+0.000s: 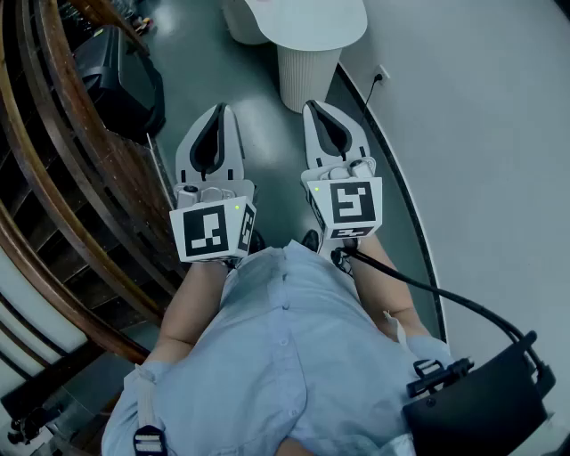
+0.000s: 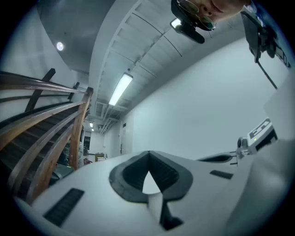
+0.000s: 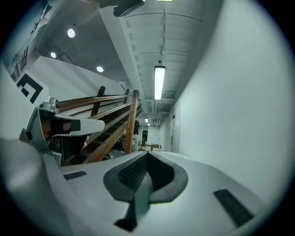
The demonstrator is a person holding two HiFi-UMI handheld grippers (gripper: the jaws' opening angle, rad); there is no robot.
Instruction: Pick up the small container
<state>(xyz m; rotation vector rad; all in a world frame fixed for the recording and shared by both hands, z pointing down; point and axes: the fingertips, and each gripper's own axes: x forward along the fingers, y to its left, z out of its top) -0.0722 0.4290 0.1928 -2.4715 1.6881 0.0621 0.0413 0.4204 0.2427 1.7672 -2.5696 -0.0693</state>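
Nearest the head camera was the light blue shirt (image 1: 285, 356), and just beyond it I held both tools side by side over the grey floor (image 1: 267, 142). The left gripper (image 1: 216, 109) was clenched, tips together, nothing between them; the right gripper (image 1: 313, 107) was clenched and empty too. A white round table (image 1: 312, 27) stood ahead by the wall, and a wooden stair railing (image 1: 53, 178) curved along the floor's left edge. Where the small container was, I could not tell.

Right gripper (image 3: 147, 156) level, jaws closed together, nothing between. Wooden stair railing (image 3: 132, 120) ahead-left. White wall (image 3: 230, 110) right. Ceiling strip light (image 3: 159, 82) lit overhead.
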